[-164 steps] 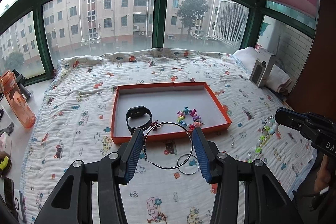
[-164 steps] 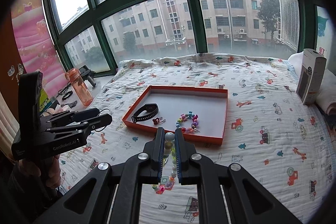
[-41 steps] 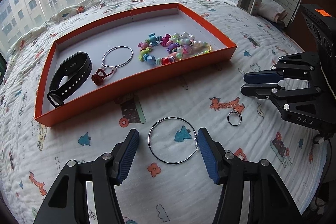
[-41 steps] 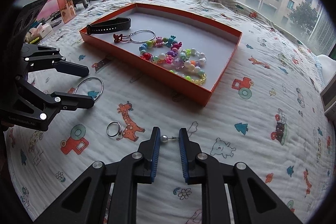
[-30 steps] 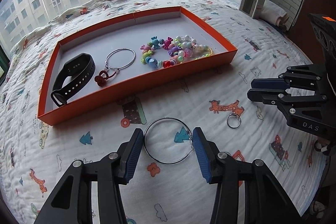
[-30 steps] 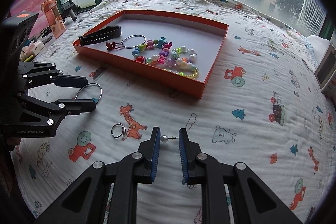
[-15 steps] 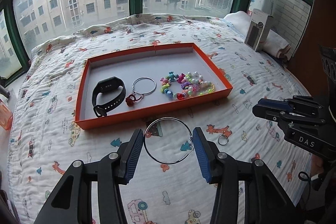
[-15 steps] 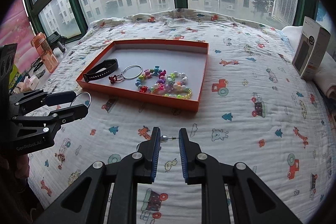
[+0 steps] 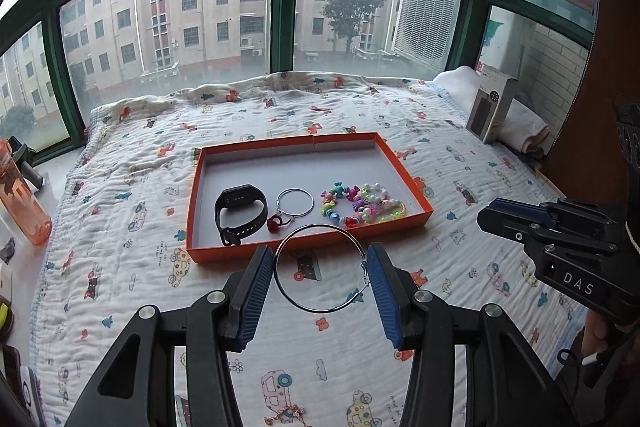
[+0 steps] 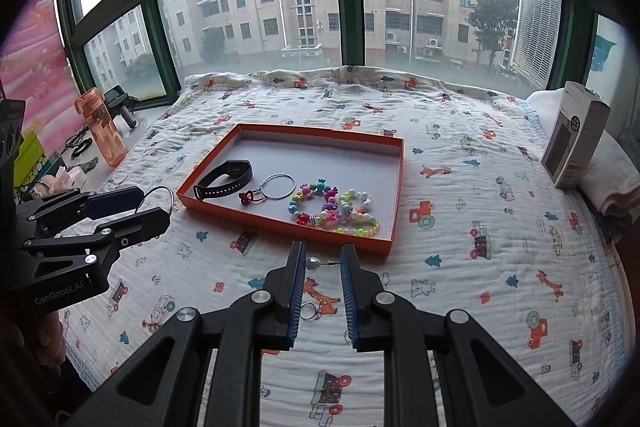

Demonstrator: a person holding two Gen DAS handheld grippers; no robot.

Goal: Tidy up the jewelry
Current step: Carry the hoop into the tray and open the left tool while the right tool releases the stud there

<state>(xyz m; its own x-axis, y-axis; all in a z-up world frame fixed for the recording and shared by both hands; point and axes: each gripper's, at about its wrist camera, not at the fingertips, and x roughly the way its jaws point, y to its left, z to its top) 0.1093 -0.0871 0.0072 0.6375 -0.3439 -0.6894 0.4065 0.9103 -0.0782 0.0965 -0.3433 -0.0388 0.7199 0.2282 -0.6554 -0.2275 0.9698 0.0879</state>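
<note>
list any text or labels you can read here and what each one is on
"DAS": white letters on the body of the right gripper, seen from the left wrist view.
"GenRobot.AI": on the body of the left gripper, seen from the right wrist view.
Grey carton by the towels: round mark and small print, too small to read.
Orange bottle: no legible print.

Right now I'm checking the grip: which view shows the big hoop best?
The left wrist view: the hoop sits whole between the left gripper's pads. The right wrist view shows only an arc behind that gripper's fingers.
</note>
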